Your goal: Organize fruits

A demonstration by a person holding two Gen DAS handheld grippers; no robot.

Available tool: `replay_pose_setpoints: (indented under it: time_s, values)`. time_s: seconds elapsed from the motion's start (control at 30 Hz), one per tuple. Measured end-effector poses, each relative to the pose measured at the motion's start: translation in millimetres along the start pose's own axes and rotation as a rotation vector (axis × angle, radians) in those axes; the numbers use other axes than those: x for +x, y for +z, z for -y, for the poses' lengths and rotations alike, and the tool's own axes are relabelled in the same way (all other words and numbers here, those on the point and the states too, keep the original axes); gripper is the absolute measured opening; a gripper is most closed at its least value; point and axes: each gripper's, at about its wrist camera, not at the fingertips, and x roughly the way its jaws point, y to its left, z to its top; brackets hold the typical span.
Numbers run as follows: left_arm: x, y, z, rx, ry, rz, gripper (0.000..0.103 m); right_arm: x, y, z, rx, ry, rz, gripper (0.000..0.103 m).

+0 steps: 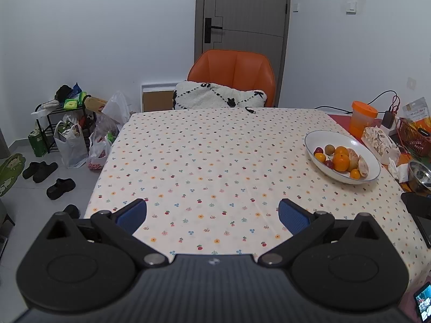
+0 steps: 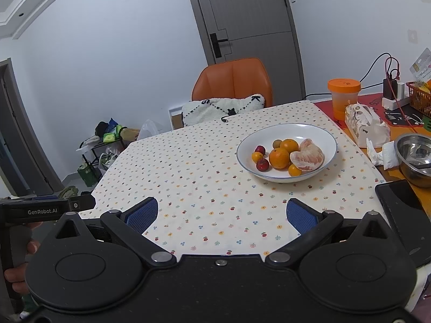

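The left gripper (image 1: 212,215) hangs over the near edge of the table with its blue pads spread wide and nothing between them; the right gripper (image 2: 222,215) is spread just as wide and just as empty, over the same flowered tablecloth (image 2: 204,177); a hand (image 2: 18,255) grips the left tool's handle at the far left of the right view. Further out, toward the right side of the cloth, sits the white bowl (image 2: 317,132) holding the fruit: two larger oranges (image 2: 278,158), a few small orange ones, two red fruits (image 2: 262,164), a brownish round one and a peeled citrus (image 2: 308,158) leaning against the oranges. Beyond the bowl stand an orange-lidded cup (image 2: 344,95), a tissue pack (image 2: 363,125) and a steel bowl (image 2: 414,156); an orange chair (image 1: 233,74) with a cushion faces the far edge.
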Motion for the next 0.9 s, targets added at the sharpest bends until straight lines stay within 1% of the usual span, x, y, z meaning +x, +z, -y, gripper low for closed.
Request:
replay_pose_setpoints:
  time_s: [0.9]
  values:
    - [0.3, -1.0, 1.6, 0.006, -0.012, -0.001, 0.103, 2.7, -2.9, 1.0, 0.003, -0.001, -0.01, 0.103]
